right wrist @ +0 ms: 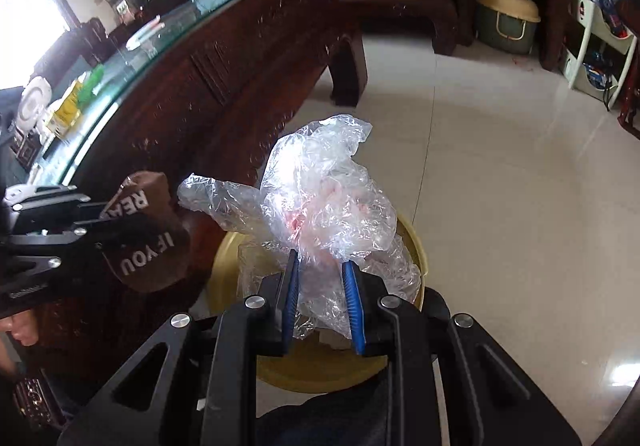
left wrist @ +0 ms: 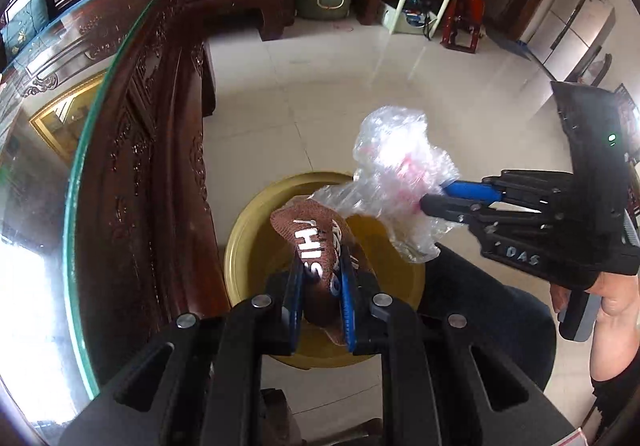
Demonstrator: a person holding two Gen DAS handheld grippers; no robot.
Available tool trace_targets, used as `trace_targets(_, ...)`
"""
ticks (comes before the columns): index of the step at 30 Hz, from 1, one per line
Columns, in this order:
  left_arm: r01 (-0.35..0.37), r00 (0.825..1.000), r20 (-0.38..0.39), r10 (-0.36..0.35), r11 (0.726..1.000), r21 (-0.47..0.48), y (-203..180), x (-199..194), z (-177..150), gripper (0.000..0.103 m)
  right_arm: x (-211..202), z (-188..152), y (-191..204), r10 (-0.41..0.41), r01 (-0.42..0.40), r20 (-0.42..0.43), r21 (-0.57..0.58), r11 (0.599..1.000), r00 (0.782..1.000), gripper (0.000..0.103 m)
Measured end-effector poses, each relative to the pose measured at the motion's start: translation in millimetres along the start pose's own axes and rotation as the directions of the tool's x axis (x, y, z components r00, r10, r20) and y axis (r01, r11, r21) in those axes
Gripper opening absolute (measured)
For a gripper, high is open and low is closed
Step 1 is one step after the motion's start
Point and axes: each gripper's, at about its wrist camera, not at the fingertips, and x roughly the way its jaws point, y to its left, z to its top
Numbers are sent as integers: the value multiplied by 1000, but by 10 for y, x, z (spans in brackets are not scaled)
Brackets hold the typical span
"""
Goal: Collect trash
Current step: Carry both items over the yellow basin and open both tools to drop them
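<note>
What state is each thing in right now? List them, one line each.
Left tool: shut on the brown wrapper, above the bin.
Brown wrapper: crumpled, held in the air, not yet dropped.
Right tool: shut on the plastic bag, above the bin.
Plastic bag: clear, crumpled, held in the air.
Bin: yellow, open-topped, standing on the floor beside the table.
Table: glass-topped, dark carved wood.

Floor and glass-topped table, contents.
Pale tiled floor (right wrist: 500, 166) carries 1 yellow bin (left wrist: 240, 246) beside the carved wooden table (right wrist: 224, 58); table's glass top holds 1 white plate (right wrist: 34, 98) and green-yellow packets (right wrist: 76, 98) near its edge.
</note>
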Motion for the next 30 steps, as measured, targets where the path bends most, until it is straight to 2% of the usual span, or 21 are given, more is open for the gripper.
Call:
trace_targets(1,-2,1000,-6,2,1000,1,5,22,-2,17,48,2,18,1,-1,-20,-9,1000,1000,31)
trace_targets(2,-6,1000,-11,6,1000,0,6,42,0,17,86,2,42,0,-1,-38,-21,1000,999,33)
trace_targets(4,-9,1000,-20,9,1000,1,15,79,-3,17,101,-13,75,-10,8,-40,-41,999,999,52)
trace_targets(9,-23,999,-44,23,1000,5,36,140,13,17,35,-9,114,-15,14,-24,-73,997,1000,57)
trace_targets(13,-23,998,-57,24,1000,13,0,199,67,17,-11,-9,72,-25,25,-12,-75,997,1000,57)
trace_targets(20,-15,996,-91,20,998,60,-134,371,148,17,-195,-55,-207,-61,61,22,-6,998,998,60)
trace_targets(22,9,993,-120,0,997,74,-161,446,171,18,-248,-85,-296,-74,74,30,20,997,997,61)
trace_targets(24,32,991,-129,-22,996,78,-186,473,189,23,-280,-111,-369,-85,84,31,35,996,996,61)
trace_targets(25,47,991,-131,-36,995,82,-204,478,197,37,-304,-119,-404,-90,88,34,42,995,995,61)
trace_targets(26,55,991,-124,-44,995,87,-222,469,206,56,-324,-116,-425,-93,91,38,48,995,995,61)
trace_targets(27,55,993,-111,-46,995,87,-229,456,210,64,-344,-112,-440,-96,94,42,52,994,994,61)
trace_targets(28,58,994,-97,-49,994,92,-244,430,212,70,-361,-105,-454,-98,95,48,55,994,994,61)
trace_targets(30,61,996,-76,-53,993,105,-269,372,221,70,-394,-105,-456,-96,93,62,58,994,993,61)
